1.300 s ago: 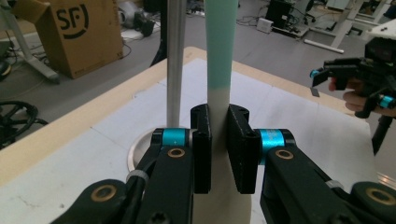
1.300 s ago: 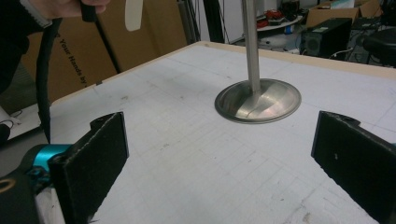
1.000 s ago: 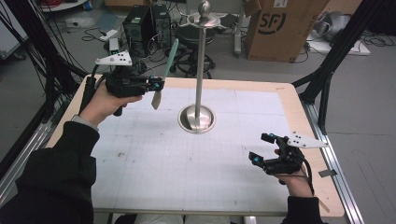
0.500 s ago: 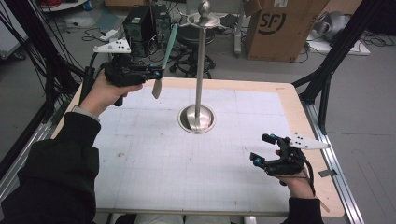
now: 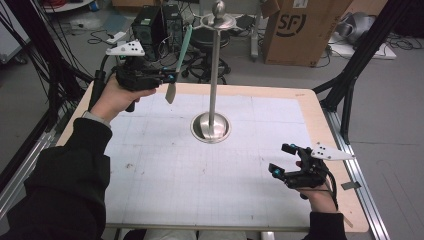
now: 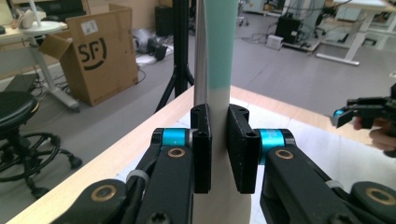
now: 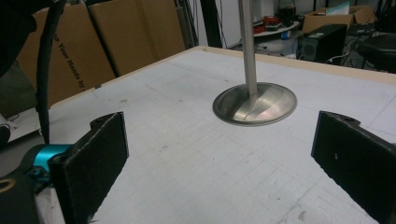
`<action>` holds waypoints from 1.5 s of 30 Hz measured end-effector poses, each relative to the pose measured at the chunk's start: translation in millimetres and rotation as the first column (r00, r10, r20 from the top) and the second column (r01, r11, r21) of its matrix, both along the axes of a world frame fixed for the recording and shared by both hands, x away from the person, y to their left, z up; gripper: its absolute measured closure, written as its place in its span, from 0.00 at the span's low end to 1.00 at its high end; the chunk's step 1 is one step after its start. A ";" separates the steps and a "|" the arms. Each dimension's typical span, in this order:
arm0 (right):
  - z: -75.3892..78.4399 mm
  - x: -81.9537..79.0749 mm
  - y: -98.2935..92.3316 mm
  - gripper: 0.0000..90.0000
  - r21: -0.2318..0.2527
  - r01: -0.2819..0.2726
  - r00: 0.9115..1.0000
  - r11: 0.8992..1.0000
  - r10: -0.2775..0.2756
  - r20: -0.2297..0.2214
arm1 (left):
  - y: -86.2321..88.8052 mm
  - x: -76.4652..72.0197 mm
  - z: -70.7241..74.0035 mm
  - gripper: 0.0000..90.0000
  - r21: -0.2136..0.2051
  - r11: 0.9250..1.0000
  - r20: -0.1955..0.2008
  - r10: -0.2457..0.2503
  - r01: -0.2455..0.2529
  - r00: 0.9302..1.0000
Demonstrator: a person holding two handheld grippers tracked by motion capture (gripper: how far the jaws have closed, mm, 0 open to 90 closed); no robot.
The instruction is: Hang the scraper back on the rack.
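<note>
While the left gripper (image 5: 167,79) is clenched on the pale lower part of a green-handled spatula (image 5: 179,60), it holds the tool upright above the table's (image 5: 310,107) far left corner, beside the steel stand (image 5: 215,75) near the far edge. Carrying the spatula to the stand seems the step in hand; next, its handle end must probably meet the stand's top ring, whose hooks are too small to make out. The right gripper (image 5: 286,161) rests released near the right front corner.
</note>
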State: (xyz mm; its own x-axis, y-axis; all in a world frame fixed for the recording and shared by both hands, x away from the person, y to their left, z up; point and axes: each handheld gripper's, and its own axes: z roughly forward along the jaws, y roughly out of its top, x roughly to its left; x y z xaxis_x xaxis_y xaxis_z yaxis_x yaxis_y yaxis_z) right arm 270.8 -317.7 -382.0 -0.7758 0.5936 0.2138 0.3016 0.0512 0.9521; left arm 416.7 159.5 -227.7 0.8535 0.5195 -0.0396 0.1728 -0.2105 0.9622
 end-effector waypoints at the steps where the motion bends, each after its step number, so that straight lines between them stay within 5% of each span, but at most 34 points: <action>1: 0.0 0.0 -0.1 0.03 -0.001 -0.001 1.000 1.000 0.001 0.002 | -0.4 0.4 -0.2 0.90 -0.007 1.000 -0.001 -0.002 0.002 1.000; 33: -4.9 -5.1 -12.3 0.03 0.010 0.033 0.999 0.999 -0.032 -0.009 | -21.6 11.5 -7.1 0.88 0.009 1.000 0.005 -0.008 0.008 1.000; 36: -4.5 -6.5 -11.9 0.03 0.008 0.031 0.999 0.999 -0.031 -0.008 | -27.7 10.2 -10.1 0.75 0.018 1.000 0.002 -0.005 0.004 1.000; 39: -4.1 -6.6 -11.7 0.03 0.008 0.031 1.000 0.999 -0.031 -0.007 | -33.2 5.3 -14.2 0.59 0.051 0.999 0.046 0.013 -0.015 0.999; 45: -4.9 -1.7 -6.9 0.03 0.003 0.017 1.000 1.000 -0.017 -0.009 | -32.7 -9.3 -32.2 0.28 0.043 0.999 0.072 0.009 -0.012 0.997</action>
